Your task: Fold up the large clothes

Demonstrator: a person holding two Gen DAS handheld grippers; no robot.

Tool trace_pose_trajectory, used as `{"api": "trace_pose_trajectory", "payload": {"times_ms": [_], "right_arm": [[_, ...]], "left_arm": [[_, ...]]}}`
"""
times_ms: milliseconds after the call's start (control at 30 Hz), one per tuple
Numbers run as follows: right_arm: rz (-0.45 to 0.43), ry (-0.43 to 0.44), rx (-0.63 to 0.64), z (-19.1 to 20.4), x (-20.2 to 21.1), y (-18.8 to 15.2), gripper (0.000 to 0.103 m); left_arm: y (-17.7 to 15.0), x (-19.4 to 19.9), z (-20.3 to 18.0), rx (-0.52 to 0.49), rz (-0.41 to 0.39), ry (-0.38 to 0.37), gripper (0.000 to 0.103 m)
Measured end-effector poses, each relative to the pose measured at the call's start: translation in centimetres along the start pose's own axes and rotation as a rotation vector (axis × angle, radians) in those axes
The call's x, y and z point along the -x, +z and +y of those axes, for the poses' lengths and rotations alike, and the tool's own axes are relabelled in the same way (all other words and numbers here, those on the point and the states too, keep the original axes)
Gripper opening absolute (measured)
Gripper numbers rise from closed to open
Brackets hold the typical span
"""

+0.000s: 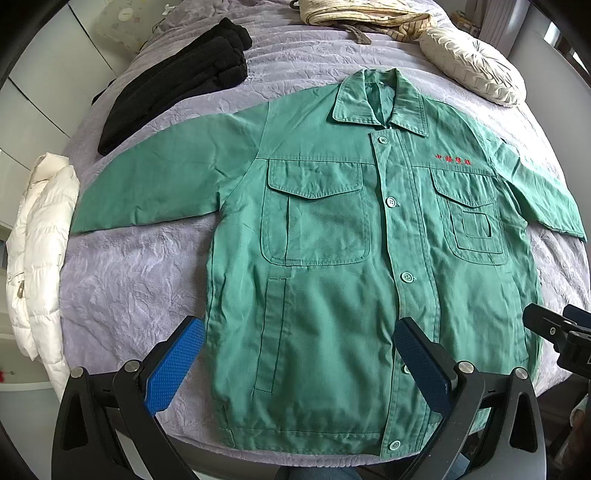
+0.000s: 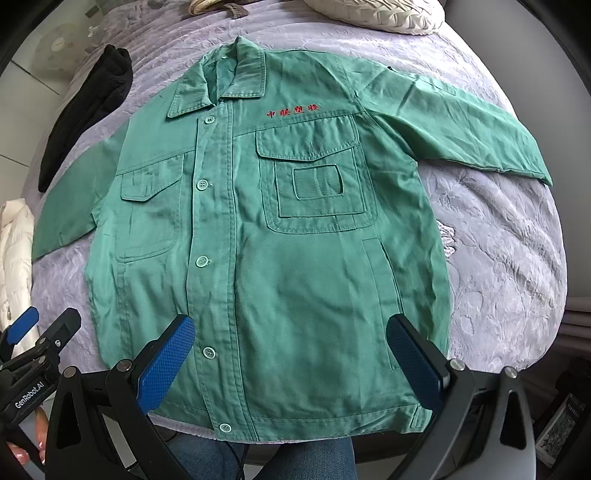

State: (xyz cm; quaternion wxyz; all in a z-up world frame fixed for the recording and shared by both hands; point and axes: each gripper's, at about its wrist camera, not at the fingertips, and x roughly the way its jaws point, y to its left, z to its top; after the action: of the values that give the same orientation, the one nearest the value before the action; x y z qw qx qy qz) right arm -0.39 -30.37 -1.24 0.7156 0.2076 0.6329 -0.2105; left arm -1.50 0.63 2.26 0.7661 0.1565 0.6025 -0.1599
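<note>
A green work jacket (image 1: 332,258) (image 2: 266,240) lies flat and buttoned on a lavender bedspread (image 1: 129,280), collar far, hem near me, both sleeves spread out sideways. Red embroidered characters (image 2: 292,111) sit above one chest pocket. My left gripper (image 1: 299,365) hovers open above the hem's left half, blue pads wide apart, nothing between them. My right gripper (image 2: 291,365) hangs open over the hem's right half, holding nothing. The right gripper also shows at the left wrist view's right edge (image 1: 557,332), and the left gripper at the right wrist view's lower left (image 2: 40,339).
A black folded garment (image 1: 177,81) lies at the far left of the bed, a white puffer jacket (image 1: 37,251) at the left edge. A cream round pillow (image 1: 476,66) and a striped bag (image 1: 369,16) sit at the far end. A person's jeans (image 2: 258,458) show below the bed edge.
</note>
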Motion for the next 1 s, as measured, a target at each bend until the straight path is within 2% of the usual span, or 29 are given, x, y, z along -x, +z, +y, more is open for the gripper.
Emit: {"api": "trace_pose_trajectory", "payload": {"times_ms": [1000], "right_arm": [[0.002, 0.0, -0.002, 0.07, -0.1, 0.01, 0.103]], "left_arm": [[-0.13, -0.17, -0.19, 0.0, 0.002, 0.003, 0.103]]}}
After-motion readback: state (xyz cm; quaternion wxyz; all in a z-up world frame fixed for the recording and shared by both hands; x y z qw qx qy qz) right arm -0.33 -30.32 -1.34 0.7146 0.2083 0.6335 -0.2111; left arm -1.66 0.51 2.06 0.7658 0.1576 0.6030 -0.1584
